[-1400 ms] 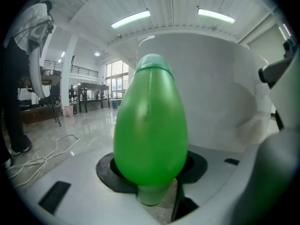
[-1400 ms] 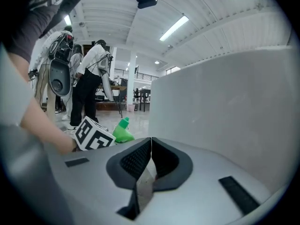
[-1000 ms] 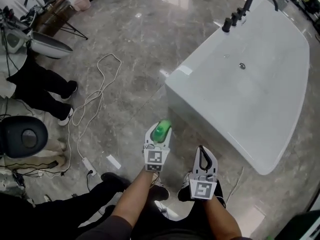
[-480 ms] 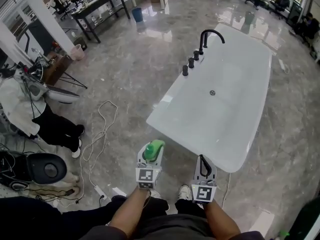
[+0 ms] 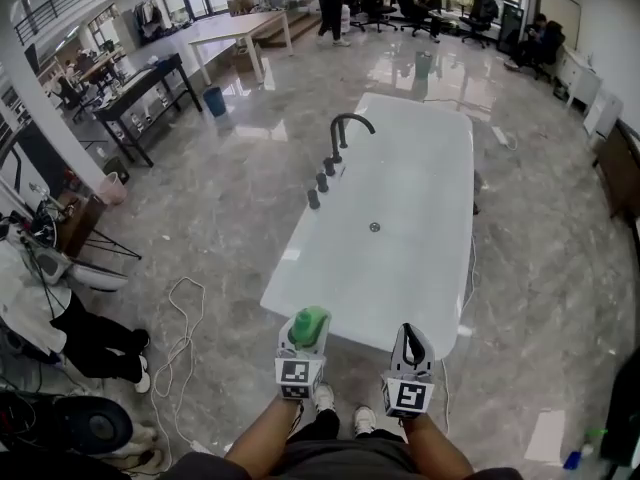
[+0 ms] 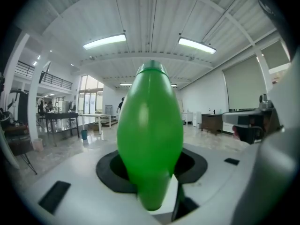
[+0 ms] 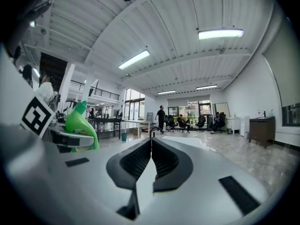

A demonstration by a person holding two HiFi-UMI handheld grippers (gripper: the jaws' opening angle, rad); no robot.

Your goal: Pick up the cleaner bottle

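Note:
The green cleaner bottle (image 5: 309, 325) stands upright between the jaws of my left gripper (image 5: 303, 336), which is shut on it and held in the air near the bottom of the head view. In the left gripper view the cleaner bottle (image 6: 150, 139) fills the middle and hides the jaw tips. My right gripper (image 5: 413, 342) is beside it to the right, shut with nothing in it; its black pads (image 7: 147, 161) meet. From the right gripper view the cleaner bottle (image 7: 80, 123) shows at the left in the left gripper (image 7: 70, 137).
A white freestanding bathtub (image 5: 400, 258) with a black faucet (image 5: 345, 133) stretches ahead over a grey marble floor (image 5: 230, 218). A white cable (image 5: 180, 338) lies on the floor at left beside a person's legs (image 5: 90, 343). Desks and chairs stand further back.
Both grippers have risen with the bottle still held in the left one. The head view has tilted up, so the tub now lies ahead and the far room shows.

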